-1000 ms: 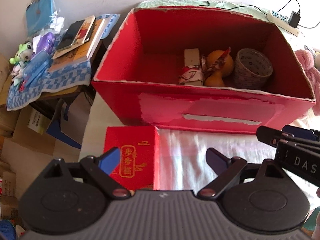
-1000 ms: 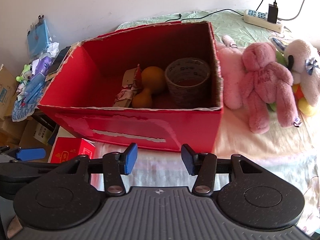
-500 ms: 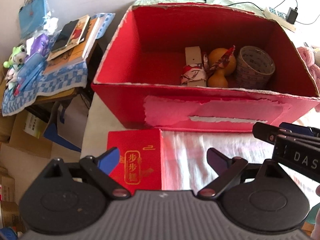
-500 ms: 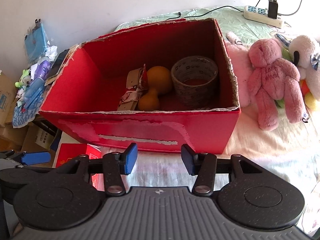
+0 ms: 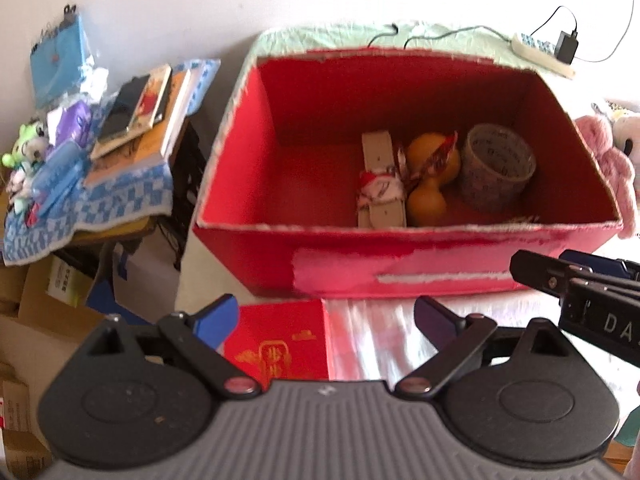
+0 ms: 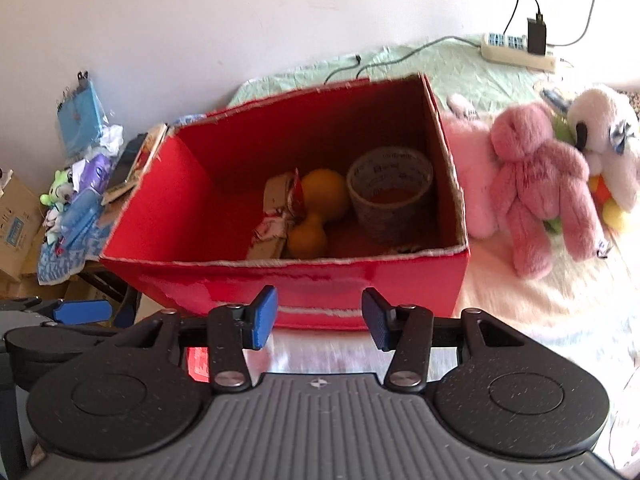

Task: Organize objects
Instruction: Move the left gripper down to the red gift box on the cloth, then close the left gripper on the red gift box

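Right gripper point(image 6: 318, 320) is hovering with jaws apart, nothing between them, pointing at the front wall of the red box point(image 6: 360, 280). Sitting inside the box: tape roll point(image 6: 390, 194) at right, orange gourd point(image 6: 316, 210) just beside it, a wrapped cardboard piece point(image 6: 276, 216) touching the gourd's left. Pink bear point(image 6: 540, 184) and white plush point(image 6: 608, 136) are lying right of the box. Left gripper's blue fingertip point(image 6: 82, 310) is showing at lower left. Power strip point(image 6: 520, 50) is lying far back.
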### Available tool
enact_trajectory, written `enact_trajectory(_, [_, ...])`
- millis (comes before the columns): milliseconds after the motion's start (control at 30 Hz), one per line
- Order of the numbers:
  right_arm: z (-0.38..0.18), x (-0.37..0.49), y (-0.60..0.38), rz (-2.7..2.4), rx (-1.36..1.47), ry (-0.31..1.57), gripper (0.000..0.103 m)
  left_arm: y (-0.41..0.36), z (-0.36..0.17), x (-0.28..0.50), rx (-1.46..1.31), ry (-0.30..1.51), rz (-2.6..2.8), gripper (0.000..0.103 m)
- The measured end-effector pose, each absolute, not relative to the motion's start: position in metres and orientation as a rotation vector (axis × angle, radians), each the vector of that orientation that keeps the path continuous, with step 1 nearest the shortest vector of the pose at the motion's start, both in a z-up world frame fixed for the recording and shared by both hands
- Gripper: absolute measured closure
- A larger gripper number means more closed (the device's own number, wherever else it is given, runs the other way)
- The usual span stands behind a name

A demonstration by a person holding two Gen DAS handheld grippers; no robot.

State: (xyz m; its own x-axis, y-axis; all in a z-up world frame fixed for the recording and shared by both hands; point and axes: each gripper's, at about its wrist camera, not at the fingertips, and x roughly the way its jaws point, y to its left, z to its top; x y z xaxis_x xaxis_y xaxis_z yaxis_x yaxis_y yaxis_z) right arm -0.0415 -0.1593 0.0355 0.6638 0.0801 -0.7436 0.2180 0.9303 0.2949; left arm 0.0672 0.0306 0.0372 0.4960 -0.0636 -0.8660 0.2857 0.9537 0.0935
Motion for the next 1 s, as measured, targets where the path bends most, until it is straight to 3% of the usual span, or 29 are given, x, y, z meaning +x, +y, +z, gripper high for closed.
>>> enact_trajectory(333, [0.028, -0.028, -0.149, -0.037, 0.43, 0.899, 0.052, 0.046, 0.027, 0.076, 0.229, 1.062, -0.209, 0.008])
enact_trajectory(1000, [-0.01, 0.028, -0.089, 0.249, 0.567, 1.121, 0.051, 0.109, -0.039, 0.067, 0.099, 1.315, -0.288, 0.01])
